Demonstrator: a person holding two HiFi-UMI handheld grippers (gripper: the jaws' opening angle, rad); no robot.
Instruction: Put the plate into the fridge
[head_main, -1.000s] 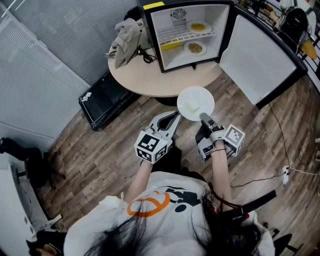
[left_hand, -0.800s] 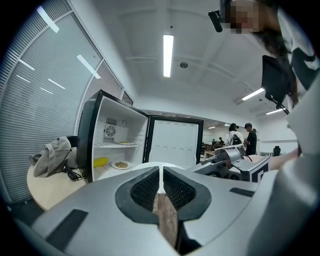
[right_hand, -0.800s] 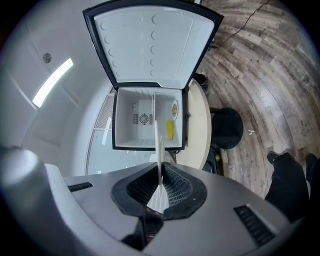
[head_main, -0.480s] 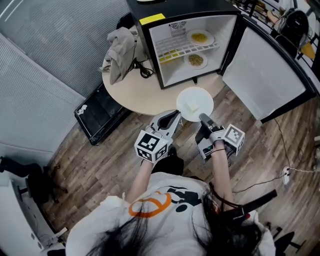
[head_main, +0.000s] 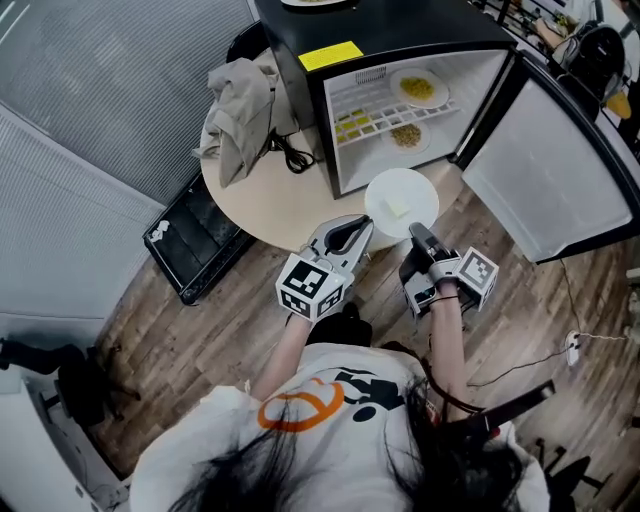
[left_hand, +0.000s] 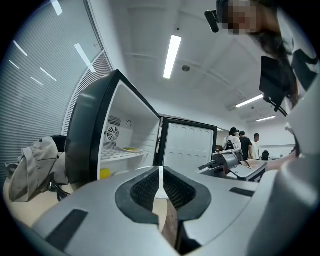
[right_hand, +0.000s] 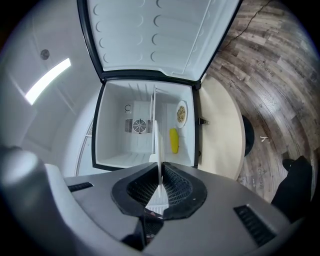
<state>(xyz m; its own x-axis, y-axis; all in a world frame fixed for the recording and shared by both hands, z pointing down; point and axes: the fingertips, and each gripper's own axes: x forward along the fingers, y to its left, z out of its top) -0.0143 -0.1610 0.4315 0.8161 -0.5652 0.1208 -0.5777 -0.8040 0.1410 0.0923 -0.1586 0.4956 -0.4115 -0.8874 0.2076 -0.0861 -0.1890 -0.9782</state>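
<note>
The open fridge holds two plates of food: upper plate on the shelf, lower plate beneath. The right gripper pinches a third, white plate over the table front edge. The left gripper is pressed together and empty.

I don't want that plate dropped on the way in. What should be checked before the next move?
1. Right gripper shut on the plate rim: ok.
2. Left gripper shut on the rim as well: ok.
3. Fridge door open wide: ok.
4. Food piece lying on the plate, away from its rim: ok.
5. Path from plate to fridge opening free of things: ok.
6. Free shelf space beside the stored plates: cannot tell.
</note>
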